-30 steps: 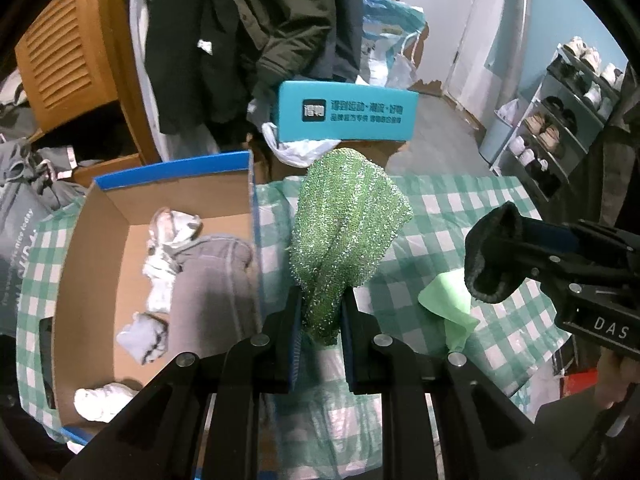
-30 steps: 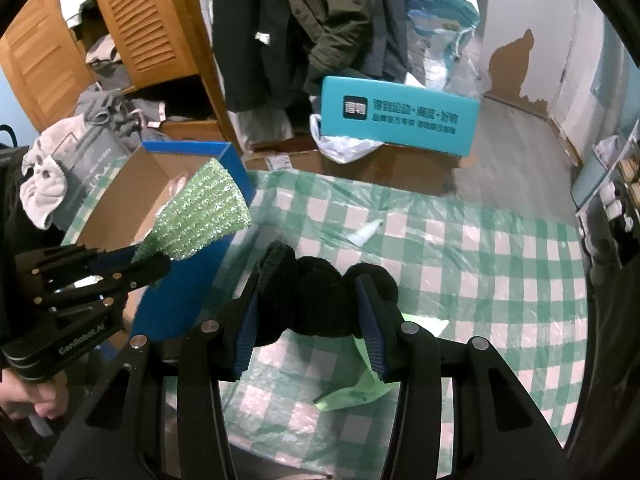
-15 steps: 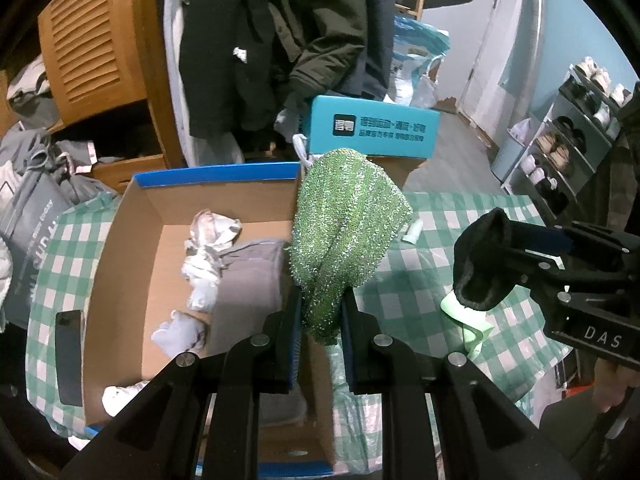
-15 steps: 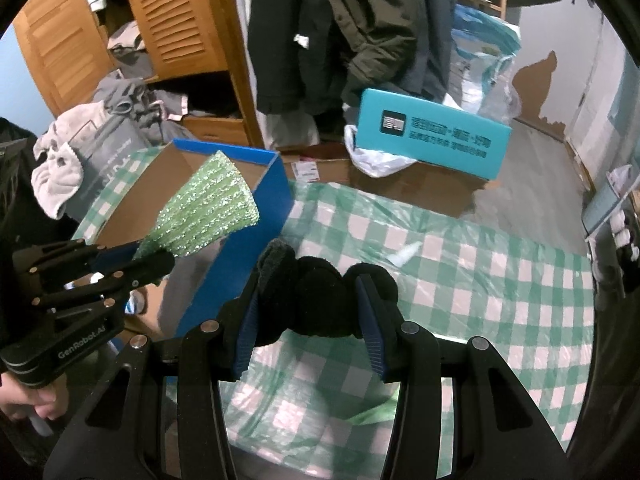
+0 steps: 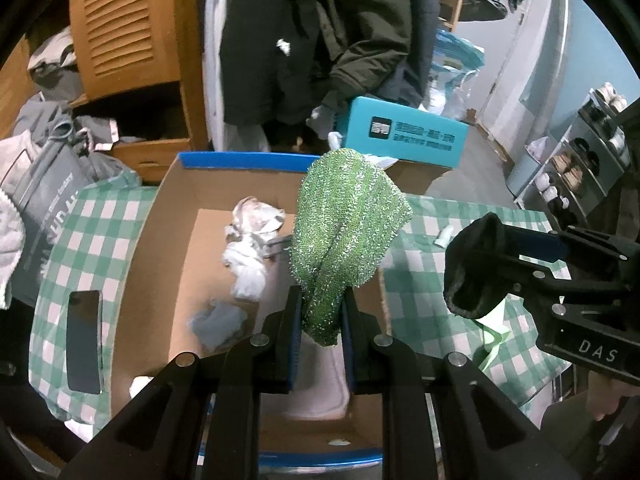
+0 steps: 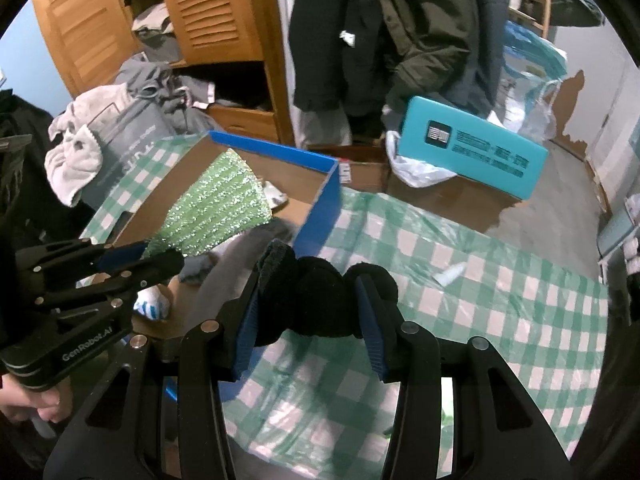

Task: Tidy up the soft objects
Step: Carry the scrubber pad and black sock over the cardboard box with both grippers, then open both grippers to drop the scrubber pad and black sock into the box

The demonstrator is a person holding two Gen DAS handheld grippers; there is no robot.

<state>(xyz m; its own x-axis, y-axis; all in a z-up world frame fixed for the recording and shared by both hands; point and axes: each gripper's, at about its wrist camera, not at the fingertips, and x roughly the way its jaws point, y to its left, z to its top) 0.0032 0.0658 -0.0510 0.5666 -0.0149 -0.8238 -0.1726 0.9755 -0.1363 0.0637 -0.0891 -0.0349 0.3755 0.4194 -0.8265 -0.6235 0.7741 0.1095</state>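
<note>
**Two soft things held over the box and the table**

The left gripper (image 5: 319, 316) pinches a glittery green mesh cloth (image 5: 344, 232), which stands up above the open cardboard box (image 5: 160, 248) with crumpled socks (image 5: 250, 248) inside. The right gripper (image 6: 308, 316) squeezes a fuzzy black sock (image 6: 316, 300) in the lower centre, over the green checked tablecloth (image 6: 460, 300).

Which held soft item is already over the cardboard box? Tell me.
The sparkly green cloth in the left gripper hangs above the cardboard box. The black sock, in the right gripper, is beside it, over the checkered tablecloth.
</note>
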